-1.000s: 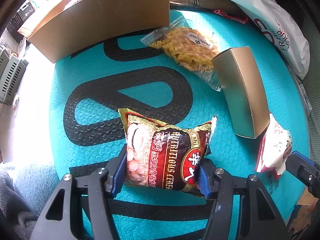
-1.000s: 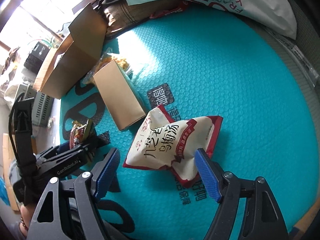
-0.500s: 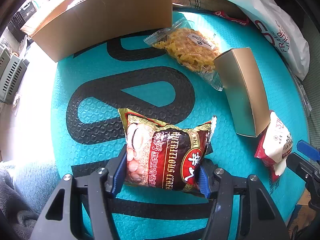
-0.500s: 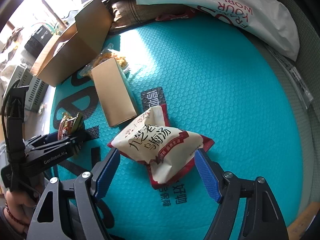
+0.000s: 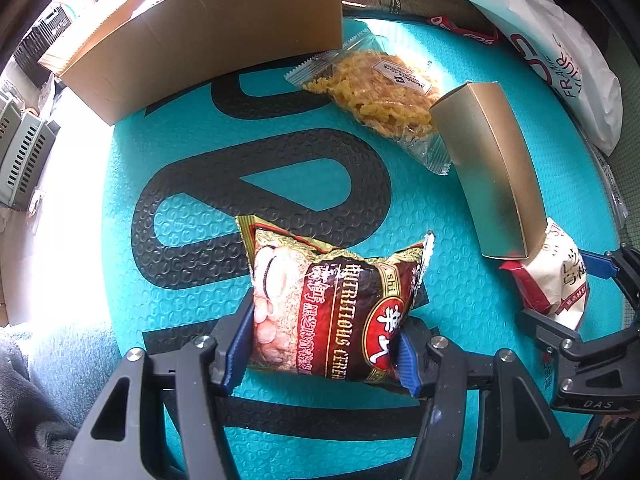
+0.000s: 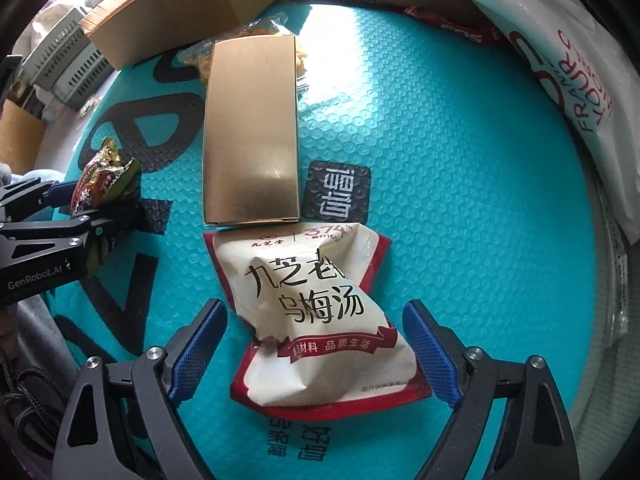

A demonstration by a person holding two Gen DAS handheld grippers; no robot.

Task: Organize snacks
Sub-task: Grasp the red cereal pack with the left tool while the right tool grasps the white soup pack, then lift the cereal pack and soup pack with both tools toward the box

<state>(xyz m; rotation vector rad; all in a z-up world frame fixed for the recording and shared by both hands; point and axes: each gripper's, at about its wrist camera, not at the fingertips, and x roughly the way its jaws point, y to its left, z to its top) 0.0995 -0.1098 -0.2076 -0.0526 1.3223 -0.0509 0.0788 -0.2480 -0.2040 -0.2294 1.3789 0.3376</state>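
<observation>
Two grippers are at work over a teal mat (image 6: 460, 160), and both point nearly straight down at it.

Closest in the right wrist view, the right gripper (image 6: 316, 354) hangs over a white and red pouch (image 6: 320, 320). Its jaws are opening, one on each side of the pouch, and the blue pads do not press on it. The pouch lies flat on the mat, its top edge just beside the short end of a gold box (image 6: 250, 128). My guess is that the hand wants to get its jaws round the wide pouch so it can pick it up.

In the left wrist view, the left gripper (image 5: 322, 344) squeezes the bottom of a dark red cereal packet (image 5: 332, 304) between its two pads. The packet stands up from the jaws, so it looks ready to be carried.

Farther off lies a clear bag of yellow crunchy snacks (image 5: 372, 96), touching the far end of the gold box. Behind it stands an open cardboard box (image 5: 208, 28). That is probably where the snacks should go.

A white plastic bag (image 6: 560, 52) rests at the far edge.
</observation>
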